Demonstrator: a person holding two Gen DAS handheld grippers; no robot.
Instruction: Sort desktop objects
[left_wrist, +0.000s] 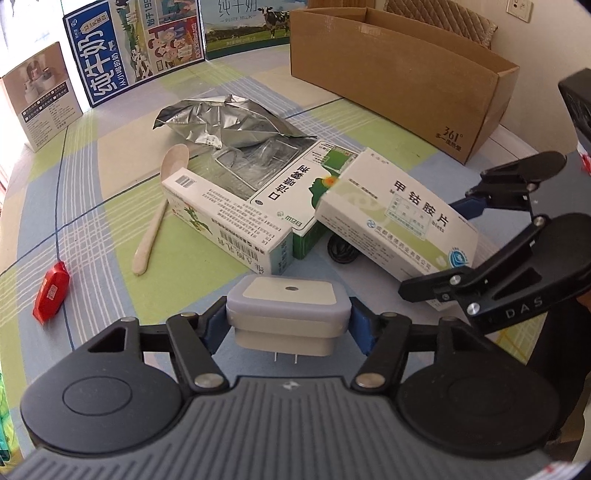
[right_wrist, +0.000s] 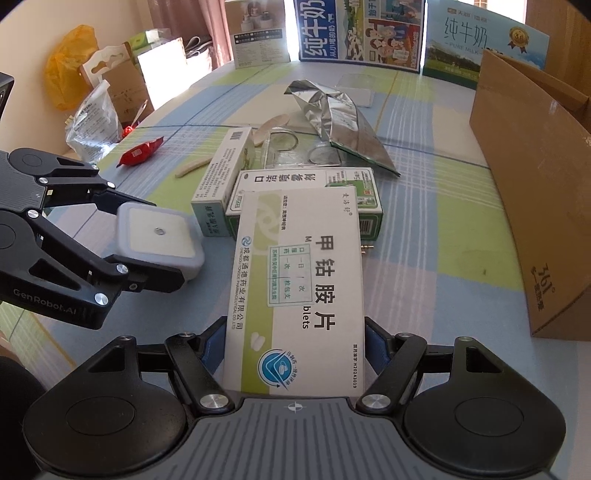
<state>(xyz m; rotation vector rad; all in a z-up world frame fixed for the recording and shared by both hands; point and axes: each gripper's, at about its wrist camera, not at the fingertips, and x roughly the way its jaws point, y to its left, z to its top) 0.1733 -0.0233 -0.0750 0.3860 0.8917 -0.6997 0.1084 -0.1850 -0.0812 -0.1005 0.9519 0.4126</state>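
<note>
Your left gripper (left_wrist: 288, 317) has its jaws clamped on the white plug-in adapter (left_wrist: 287, 306) at the lower middle of the left wrist view, blue pads against both sides, two metal prongs pointing back toward the camera. Your right gripper (right_wrist: 295, 350) grips the white-and-green tablet box (right_wrist: 295, 291) by its long edges, low in the centre of the right wrist view, its far end resting over the green medicine box (right_wrist: 306, 184). So both hands are loaded, and the step in hand looks like the pick-up stage of sorting. Next, you likely need to lift each item clear and carry it to the brown cardboard carton (right_wrist: 535, 206) at the right edge. Lift the tablet box first, since it overlaps its neighbours. The long narrow box (left_wrist: 225, 218), pale spoon (left_wrist: 159, 206), foil bag (left_wrist: 229, 122) and red packet (left_wrist: 51, 293) wait on the bench (left_wrist: 110, 155).
</note>
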